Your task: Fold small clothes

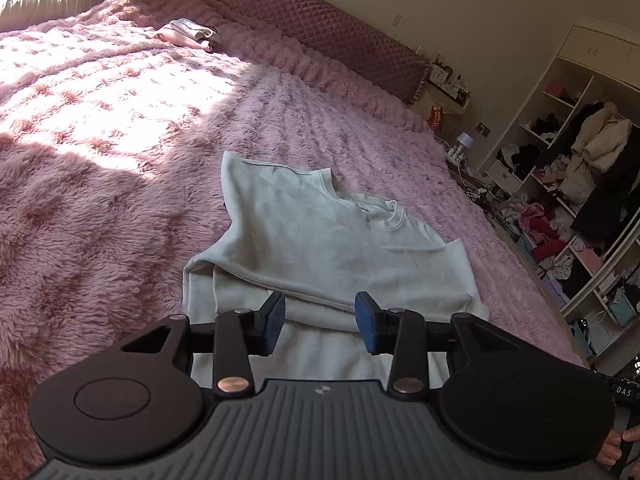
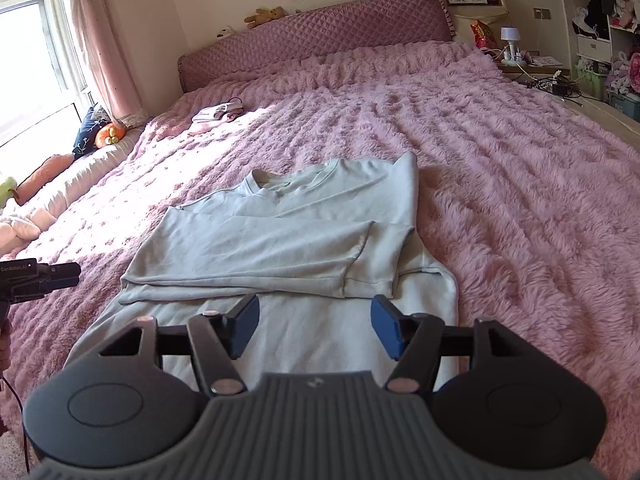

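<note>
Teddy bear (image 2: 267, 15) atop quilted headboard (image 2: 320, 46).

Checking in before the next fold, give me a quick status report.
Left gripper open, right gripper open, nothing between fingers. Pale sweatshirt flat on pink blanket, sleeves folded across. Nothing in the way.

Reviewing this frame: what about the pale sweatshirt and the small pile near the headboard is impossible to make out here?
- Sweatshirt hem: both views, hidden behind the claw bodies.
- Layers under the folded sleeves: both views, covered by the top cloth.
- Small pile: both views, too small to tell which garments.
- Left claw and right claw: open, nothing between the pads.
</note>
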`<state>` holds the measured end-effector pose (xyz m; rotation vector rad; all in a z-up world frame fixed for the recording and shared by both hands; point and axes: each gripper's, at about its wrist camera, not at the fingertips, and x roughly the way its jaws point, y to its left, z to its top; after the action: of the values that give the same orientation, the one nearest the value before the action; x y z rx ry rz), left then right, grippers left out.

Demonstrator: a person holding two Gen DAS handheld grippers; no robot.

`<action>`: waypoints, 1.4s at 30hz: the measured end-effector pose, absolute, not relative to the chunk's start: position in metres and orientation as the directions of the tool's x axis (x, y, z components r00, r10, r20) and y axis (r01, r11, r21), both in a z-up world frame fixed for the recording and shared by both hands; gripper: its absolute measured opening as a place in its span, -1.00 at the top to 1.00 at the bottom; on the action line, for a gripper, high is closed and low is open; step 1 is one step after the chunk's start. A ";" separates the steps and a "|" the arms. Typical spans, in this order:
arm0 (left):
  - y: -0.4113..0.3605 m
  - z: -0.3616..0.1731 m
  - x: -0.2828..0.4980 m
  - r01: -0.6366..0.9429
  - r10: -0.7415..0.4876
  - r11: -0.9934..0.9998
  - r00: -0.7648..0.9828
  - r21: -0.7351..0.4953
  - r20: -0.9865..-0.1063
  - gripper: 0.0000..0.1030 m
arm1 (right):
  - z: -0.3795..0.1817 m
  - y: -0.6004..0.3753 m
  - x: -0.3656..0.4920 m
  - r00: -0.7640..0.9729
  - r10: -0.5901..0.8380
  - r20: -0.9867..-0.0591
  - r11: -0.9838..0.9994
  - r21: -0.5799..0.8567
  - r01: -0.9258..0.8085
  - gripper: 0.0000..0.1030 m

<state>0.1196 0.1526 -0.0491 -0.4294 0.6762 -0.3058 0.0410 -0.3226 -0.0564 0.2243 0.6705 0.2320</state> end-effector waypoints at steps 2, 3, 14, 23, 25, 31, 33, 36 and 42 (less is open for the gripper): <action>0.160 -0.049 0.093 0.150 -0.438 0.854 0.726 -0.498 -0.531 -0.04 | -0.050 -0.330 0.012 0.736 0.295 -0.609 0.951 0.261 -0.165 -0.26; 0.163 -0.050 0.083 0.154 -0.449 0.848 0.716 -0.507 -0.535 -0.07 | -0.049 -0.334 -0.002 0.720 0.296 -0.627 0.952 0.257 -0.167 -0.26; 0.212 -0.111 0.009 0.050 -0.517 0.787 0.597 -0.615 -0.614 -0.11 | -0.107 -0.384 -0.090 0.546 0.329 -0.770 0.937 0.338 -0.088 -0.05; 0.219 -0.147 0.016 -0.078 -0.576 0.696 0.534 -0.714 -0.619 -0.11 | -0.148 -0.405 -0.077 0.407 0.439 -0.801 0.863 0.502 0.057 -0.01; 0.216 -0.158 0.020 -0.100 -0.613 0.662 0.498 -0.743 -0.613 -0.10 | -0.151 -0.407 -0.076 0.397 0.461 -0.793 0.848 0.526 0.066 -0.02; 0.210 -0.171 0.025 -0.120 -0.657 0.597 0.495 -0.793 -0.569 -0.10 | -0.152 -0.406 -0.071 0.379 0.517 -0.767 0.819 0.572 0.041 -0.10; 0.208 -0.174 0.027 -0.126 -0.668 0.576 0.496 -0.807 -0.554 -0.10 | -0.150 -0.405 -0.069 0.374 0.526 -0.764 0.815 0.578 0.034 -0.10; 0.202 -0.173 0.030 -0.122 -0.666 0.580 0.498 -0.805 -0.555 -0.08 | -0.149 -0.404 -0.067 0.375 0.551 -0.745 0.799 0.601 0.021 -0.10; 0.195 -0.170 0.030 -0.105 -0.653 0.605 0.500 -0.789 -0.568 0.75 | -0.155 -0.408 -0.066 0.384 0.570 -0.727 0.773 0.632 0.050 0.87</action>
<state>0.0299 0.1953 -0.1704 -0.8833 1.0142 -0.3891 -0.0663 -0.4075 -0.1549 0.6329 1.1445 0.3607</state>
